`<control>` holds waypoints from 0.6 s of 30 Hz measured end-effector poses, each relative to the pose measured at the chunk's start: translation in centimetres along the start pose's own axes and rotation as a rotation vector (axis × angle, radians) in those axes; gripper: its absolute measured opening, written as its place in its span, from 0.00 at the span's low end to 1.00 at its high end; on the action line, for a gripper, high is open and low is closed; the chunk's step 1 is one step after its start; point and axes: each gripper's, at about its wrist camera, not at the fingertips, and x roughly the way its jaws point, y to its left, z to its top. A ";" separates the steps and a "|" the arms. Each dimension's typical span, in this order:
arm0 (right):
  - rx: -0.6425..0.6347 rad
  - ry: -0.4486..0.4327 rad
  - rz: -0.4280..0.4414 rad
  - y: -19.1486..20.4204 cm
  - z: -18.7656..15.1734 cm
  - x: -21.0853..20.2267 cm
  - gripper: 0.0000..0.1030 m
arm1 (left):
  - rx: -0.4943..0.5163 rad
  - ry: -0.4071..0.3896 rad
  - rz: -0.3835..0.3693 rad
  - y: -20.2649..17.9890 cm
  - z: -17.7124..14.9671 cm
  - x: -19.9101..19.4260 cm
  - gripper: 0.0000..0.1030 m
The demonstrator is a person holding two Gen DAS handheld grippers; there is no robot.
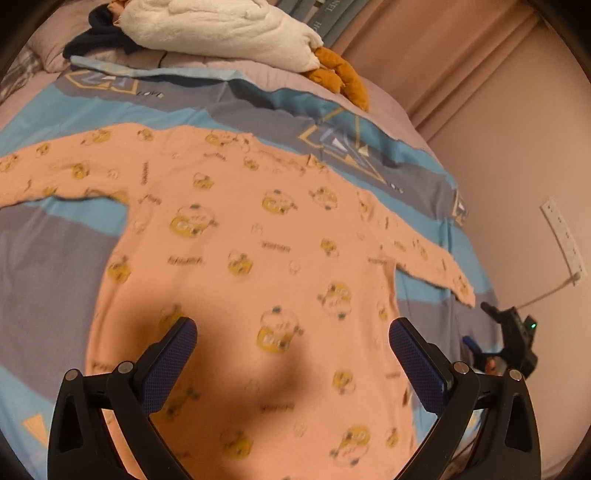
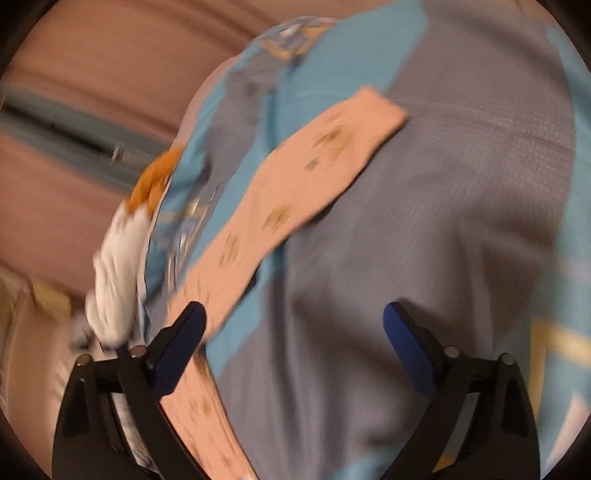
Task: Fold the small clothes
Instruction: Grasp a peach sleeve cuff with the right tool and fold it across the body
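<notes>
Pink top [image 1: 240, 258] flat beneath spread left hand-held gripper [image 1: 293, 345]

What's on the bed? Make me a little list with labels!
clothing: peach long-sleeved top, spread flat, sleeves out
sleeve near right gripper: right sleeve, lying flat
bedding: blue and grey bedsheet
toy: white plush with orange feet, at far end
left gripper: open, above the top's lower part
right gripper: open, holding nothing
</notes>
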 end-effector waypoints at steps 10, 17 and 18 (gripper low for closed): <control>0.286 -0.109 0.130 -3.0 6.3 4.2 0.18 | 0.010 -0.037 0.010 -1.6 2.7 2.3 1.00; 0.191 -0.131 0.057 -1.2 6.9 4.1 0.04 | 0.003 -0.054 0.037 -1.6 4.0 1.9 1.00; 0.127 -0.128 0.030 0.2 6.9 3.7 0.04 | 0.000 -0.059 0.042 -1.5 4.2 1.7 1.00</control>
